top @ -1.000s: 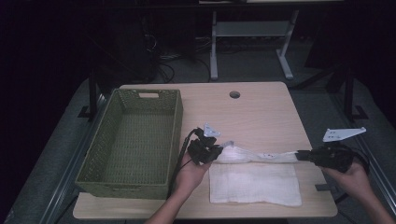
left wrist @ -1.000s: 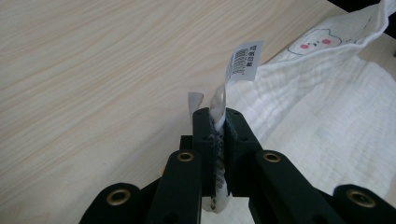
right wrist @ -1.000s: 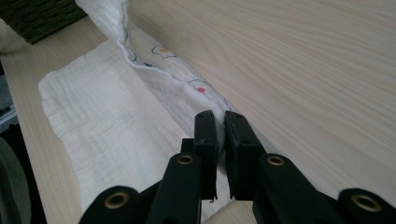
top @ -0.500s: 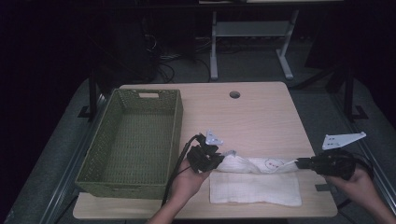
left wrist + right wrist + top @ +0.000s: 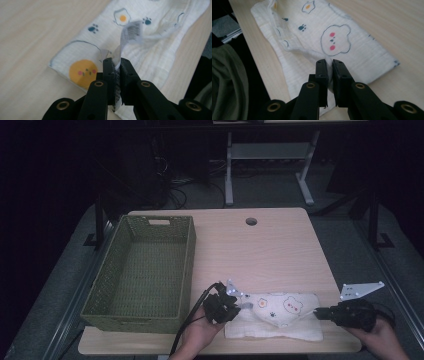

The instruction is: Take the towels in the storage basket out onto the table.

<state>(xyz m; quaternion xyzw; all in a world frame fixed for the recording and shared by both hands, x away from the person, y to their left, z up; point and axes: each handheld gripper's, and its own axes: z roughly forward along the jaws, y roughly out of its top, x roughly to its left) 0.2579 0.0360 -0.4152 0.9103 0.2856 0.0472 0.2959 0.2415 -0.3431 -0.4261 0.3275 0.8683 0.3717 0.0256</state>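
Near the front edge of the light wooden counter [image 5: 280, 250], a white printed muslin cloth [image 5: 280, 312] lies folded. Left tongs [image 5: 235, 302] pinch its left end, right tongs [image 5: 320, 312] clamp its right end

Only a blurred barcode on the cloth's tag [image 5: 132, 31], nothing legible.

both tongs, left [image 5: 235, 304] and right [image 5: 320, 312], grip the printed cloth [image 5: 280, 312] beside a green basket [image 5: 142, 270].

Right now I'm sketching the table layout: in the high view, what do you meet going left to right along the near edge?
green basket → left gripper → printed cloth → right gripper
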